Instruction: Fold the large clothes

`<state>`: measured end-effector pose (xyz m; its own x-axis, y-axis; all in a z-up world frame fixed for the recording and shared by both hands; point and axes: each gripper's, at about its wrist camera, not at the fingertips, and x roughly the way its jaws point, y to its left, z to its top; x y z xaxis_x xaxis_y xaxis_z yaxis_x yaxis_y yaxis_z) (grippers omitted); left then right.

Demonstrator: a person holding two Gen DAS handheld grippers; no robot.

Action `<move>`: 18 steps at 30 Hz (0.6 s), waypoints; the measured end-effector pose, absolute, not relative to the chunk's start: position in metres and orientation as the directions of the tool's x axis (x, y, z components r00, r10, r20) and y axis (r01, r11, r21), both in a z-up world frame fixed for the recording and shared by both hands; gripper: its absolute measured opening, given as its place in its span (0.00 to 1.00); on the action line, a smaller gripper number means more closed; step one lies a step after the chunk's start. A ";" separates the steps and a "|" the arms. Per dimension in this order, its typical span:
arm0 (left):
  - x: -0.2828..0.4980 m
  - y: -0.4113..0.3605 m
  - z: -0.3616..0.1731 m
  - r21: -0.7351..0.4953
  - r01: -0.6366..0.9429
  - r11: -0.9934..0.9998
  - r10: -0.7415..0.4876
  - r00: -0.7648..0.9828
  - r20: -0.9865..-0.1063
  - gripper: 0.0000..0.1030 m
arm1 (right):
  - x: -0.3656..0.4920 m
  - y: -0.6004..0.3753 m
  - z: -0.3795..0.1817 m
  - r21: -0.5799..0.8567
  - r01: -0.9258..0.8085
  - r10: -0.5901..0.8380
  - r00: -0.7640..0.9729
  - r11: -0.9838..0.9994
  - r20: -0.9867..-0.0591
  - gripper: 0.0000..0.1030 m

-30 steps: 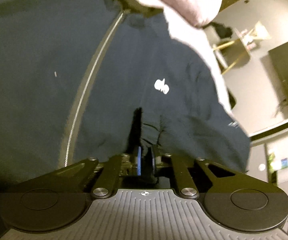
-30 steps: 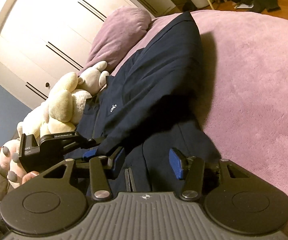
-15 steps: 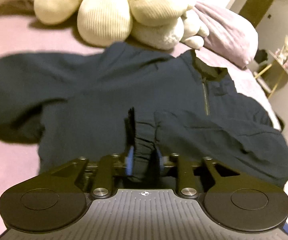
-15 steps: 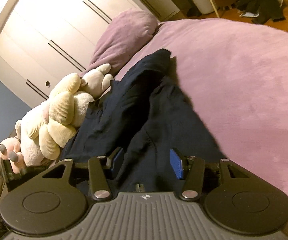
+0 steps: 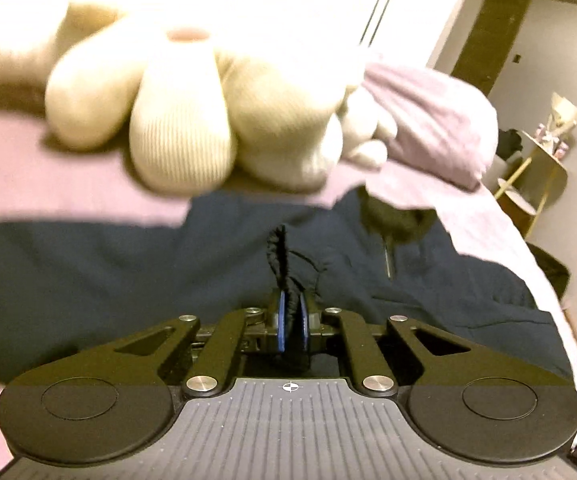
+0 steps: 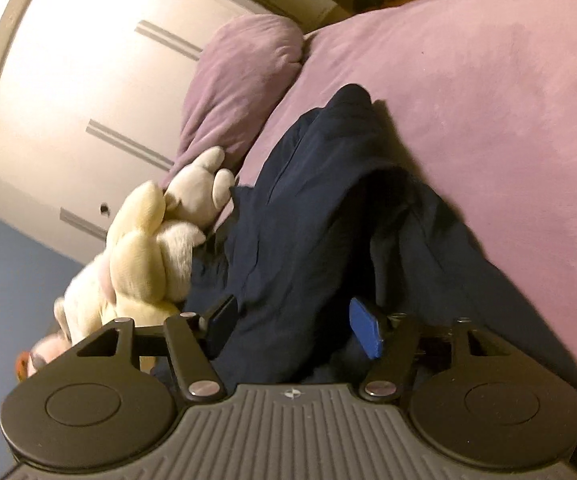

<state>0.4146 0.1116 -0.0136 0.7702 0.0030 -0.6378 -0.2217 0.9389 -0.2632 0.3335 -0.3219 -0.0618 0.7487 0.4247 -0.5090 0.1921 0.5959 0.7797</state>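
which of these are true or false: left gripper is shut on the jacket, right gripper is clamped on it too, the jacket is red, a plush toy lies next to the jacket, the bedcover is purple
1. The left gripper is shut on the jacket: true, a gathered dark bit of fabric is pinched between its pads.
2. The right gripper is clamped on it too: false, its jaws stand apart with fabric lying between them.
3. The jacket is red: false, it is navy.
4. A plush toy lies next to the jacket: true.
5. The bedcover is purple: true.
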 end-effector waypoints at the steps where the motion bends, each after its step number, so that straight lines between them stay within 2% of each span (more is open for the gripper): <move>1: 0.417 0.110 -0.010 -0.242 -0.219 0.945 0.019 0.777 -0.629 0.09 | 0.342 -0.322 -0.065 0.774 0.221 0.407 0.747 0.594 -0.526 0.62; 3: 0.420 0.107 -0.005 -0.204 -0.209 0.956 0.041 0.787 -0.615 0.10 | 0.358 -0.322 -0.072 0.763 0.275 0.381 0.737 0.585 -0.558 0.59; 4: 0.420 0.106 -0.005 -0.199 -0.200 0.959 0.037 0.789 -0.614 0.10 | 0.366 -0.322 -0.076 0.743 0.310 0.361 0.723 0.593 -0.589 0.46; 5: 0.421 0.105 -0.007 -0.202 -0.192 0.960 0.028 0.788 -0.615 0.10 | 0.373 -0.321 -0.078 0.713 0.343 0.336 0.704 0.611 -0.626 0.39; 6: 0.422 0.103 -0.012 -0.202 -0.186 0.961 0.021 0.784 -0.620 0.10 | 0.377 -0.321 -0.078 0.688 0.357 0.316 0.692 0.632 -0.649 0.23; 7: 0.425 0.100 -0.018 -0.189 -0.187 0.964 0.027 0.778 -0.628 0.10 | 0.377 -0.323 -0.073 0.677 0.347 0.294 0.706 0.650 -0.644 0.13; 10: 0.431 0.094 -0.041 -0.184 -0.191 0.964 0.020 0.744 -0.668 0.10 | 0.361 -0.333 -0.062 0.666 0.297 0.212 0.793 0.684 -0.571 0.13; 13: 0.436 0.088 -0.066 -0.138 -0.214 0.967 0.054 0.701 -0.711 0.11 | 0.357 -0.331 -0.067 0.505 0.314 0.089 0.776 0.804 -0.625 0.09; 15: 0.437 0.086 -0.078 -0.083 -0.211 0.974 0.086 0.682 -0.726 0.14 | 0.356 -0.324 -0.073 0.430 0.272 0.069 0.774 0.861 -0.629 0.10; 17: 0.435 0.090 -0.079 -0.082 -0.204 0.976 0.082 0.684 -0.725 0.15 | 0.356 -0.317 -0.065 0.380 0.241 0.064 0.769 0.893 -0.636 0.16; 18: 0.434 0.093 -0.078 -0.087 -0.202 0.975 0.078 0.688 -0.722 0.15 | 0.355 -0.315 -0.058 0.367 0.226 0.072 0.761 0.902 -0.645 0.26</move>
<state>0.4340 0.0925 -0.0777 0.6878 0.0783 -0.7216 -0.2023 0.9754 -0.0870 0.3551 -0.3146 -0.0577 0.7607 0.0722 -0.6451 0.2259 0.9022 0.3674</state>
